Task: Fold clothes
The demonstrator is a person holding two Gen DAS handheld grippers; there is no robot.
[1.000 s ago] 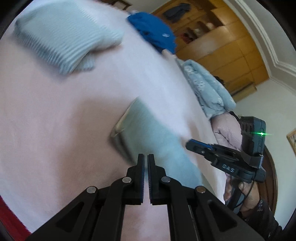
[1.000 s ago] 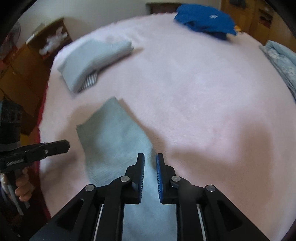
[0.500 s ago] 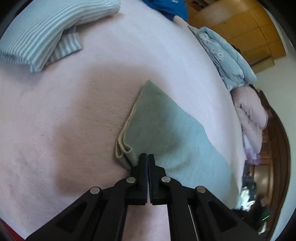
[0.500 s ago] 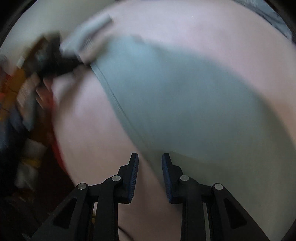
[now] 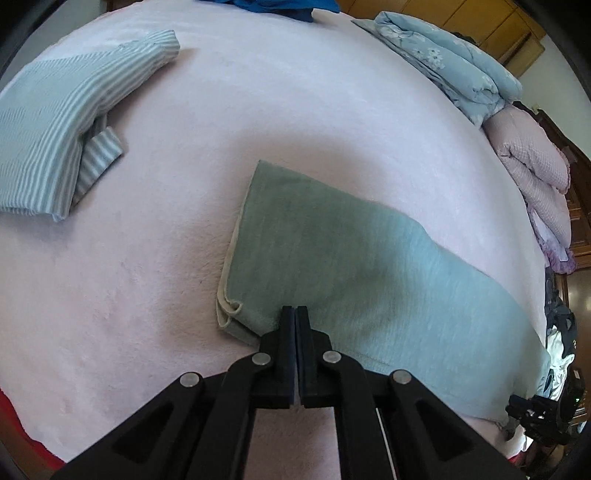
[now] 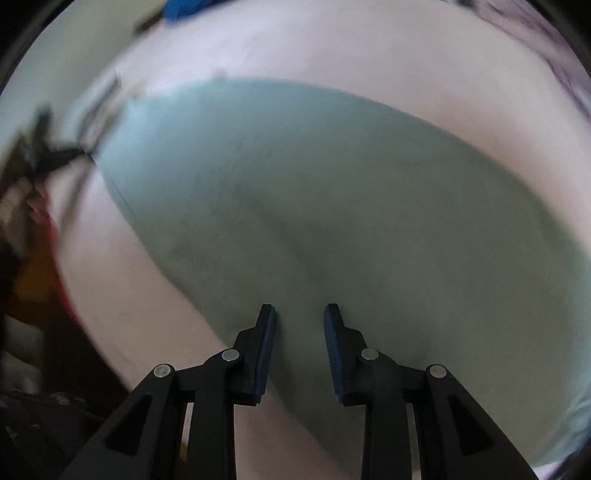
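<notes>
A sage-green folded garment (image 5: 369, 266) lies on the pink bed, stretching from the middle toward the lower right. My left gripper (image 5: 295, 310) is shut at the garment's near edge, pinching the cloth beside a ruffled corner (image 5: 229, 310). In the right wrist view the same green garment (image 6: 332, 206) fills the frame, blurred. My right gripper (image 6: 300, 314) hovers open over its near edge, nothing between the blue pads. The left gripper (image 6: 62, 158) shows as a dark blur at the garment's far corner. The right gripper (image 5: 543, 413) is small at the lower right edge.
A folded blue-and-white striped garment (image 5: 62, 122) lies at the left of the pink bed (image 5: 258, 110). A bright blue garment (image 5: 280, 7) sits at the far edge. Folded blue floral (image 5: 454, 62) and pink quilts (image 5: 535, 173) are stacked at the right.
The left gripper came down onto the green garment's near edge and stays shut there. The right gripper swung low to the garment's other end and opened wider.
</notes>
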